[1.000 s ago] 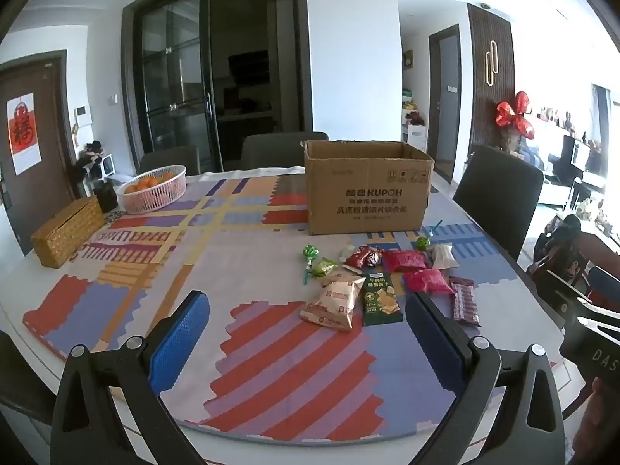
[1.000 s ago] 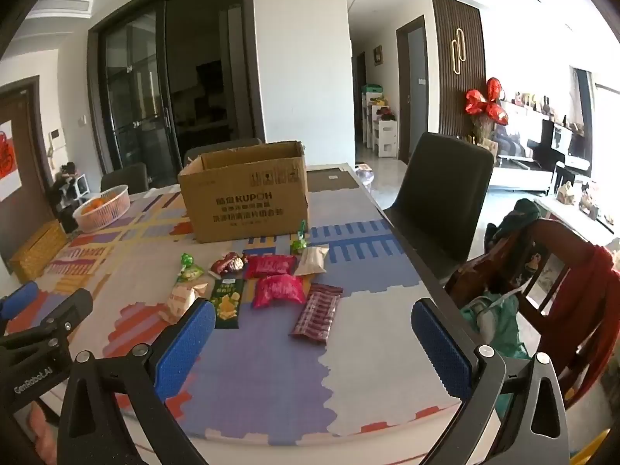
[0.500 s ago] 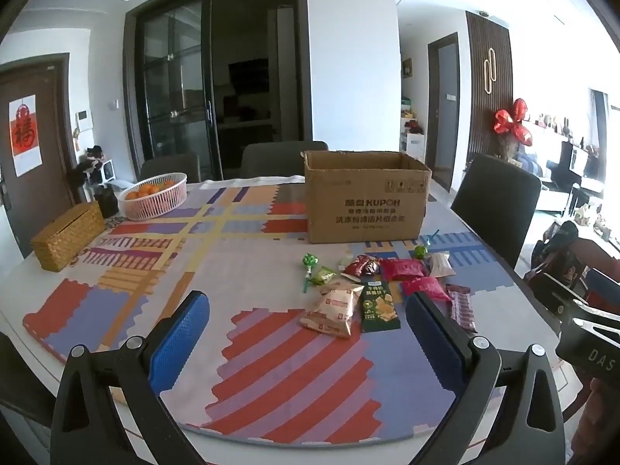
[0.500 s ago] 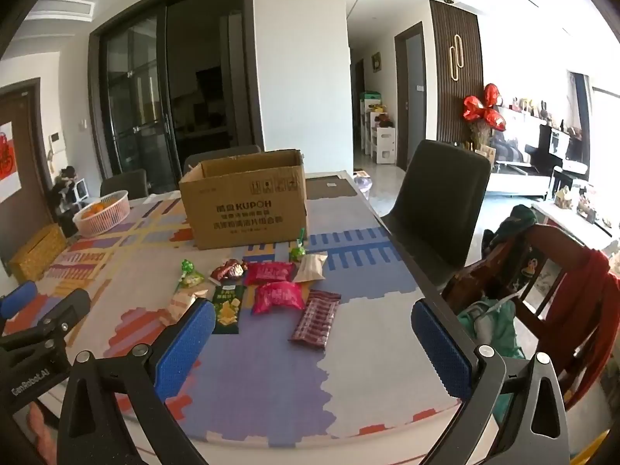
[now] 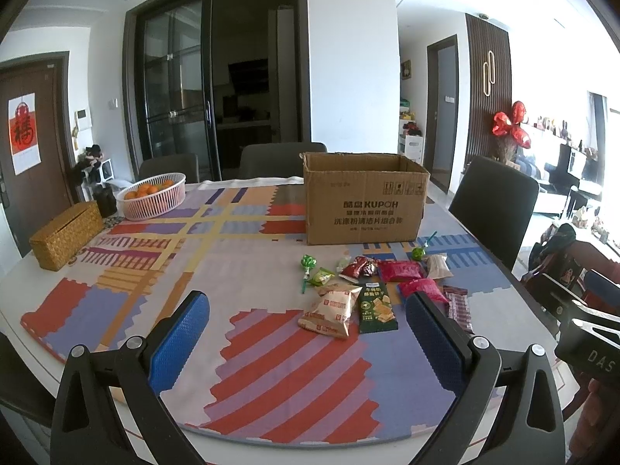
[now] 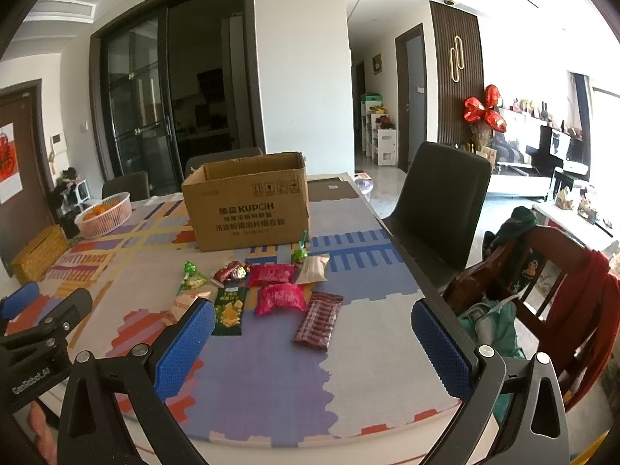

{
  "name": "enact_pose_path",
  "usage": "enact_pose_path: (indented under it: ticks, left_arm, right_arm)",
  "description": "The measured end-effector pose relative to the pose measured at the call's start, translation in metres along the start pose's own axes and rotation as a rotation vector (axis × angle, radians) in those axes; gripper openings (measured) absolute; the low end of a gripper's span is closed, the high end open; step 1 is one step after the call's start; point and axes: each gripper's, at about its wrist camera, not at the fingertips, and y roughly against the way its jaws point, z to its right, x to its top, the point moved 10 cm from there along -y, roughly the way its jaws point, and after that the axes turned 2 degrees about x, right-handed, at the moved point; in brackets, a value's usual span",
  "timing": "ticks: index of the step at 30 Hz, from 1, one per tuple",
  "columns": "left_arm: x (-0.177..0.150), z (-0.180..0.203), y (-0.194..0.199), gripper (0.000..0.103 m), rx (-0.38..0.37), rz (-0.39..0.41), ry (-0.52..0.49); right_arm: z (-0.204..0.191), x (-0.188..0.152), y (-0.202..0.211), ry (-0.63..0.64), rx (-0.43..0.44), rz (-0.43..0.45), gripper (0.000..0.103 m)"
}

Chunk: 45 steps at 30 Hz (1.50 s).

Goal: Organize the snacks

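Observation:
Several snack packets lie in a cluster on the patterned tablecloth in front of an open cardboard box (image 5: 364, 199), which also shows in the right wrist view (image 6: 248, 205). Among them are a tan packet (image 5: 329, 310), a dark green packet (image 5: 376, 307) (image 6: 229, 310), two pink-red packets (image 6: 279, 297), a maroon striped bar (image 6: 318, 319) and green lollipops (image 5: 309, 262). My left gripper (image 5: 306, 345) is open and empty, above the near edge of the table. My right gripper (image 6: 310, 345) is open and empty, to the right of the left one, short of the snacks.
A white basket of oranges (image 5: 152, 195) and a woven tissue box (image 5: 66, 234) stand at the far left of the table. Dark chairs (image 6: 438, 209) stand around it. A wooden chair with red clothing (image 6: 562, 302) is close on the right.
Both grippers have risen or tilted slightly, so the table and snacks sit a little lower in both views. Both stay open and nothing on the table has moved.

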Motion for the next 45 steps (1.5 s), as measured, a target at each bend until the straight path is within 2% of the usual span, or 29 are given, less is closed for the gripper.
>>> enact_pose_path:
  ticks: [45]
  left_arm:
    - [-0.0009, 0.0040, 0.0013, 0.103, -0.013, -0.011, -0.003]
  right_arm:
    - [0.0039, -0.0046, -0.0013, -0.007, -0.003, -0.001, 0.102]
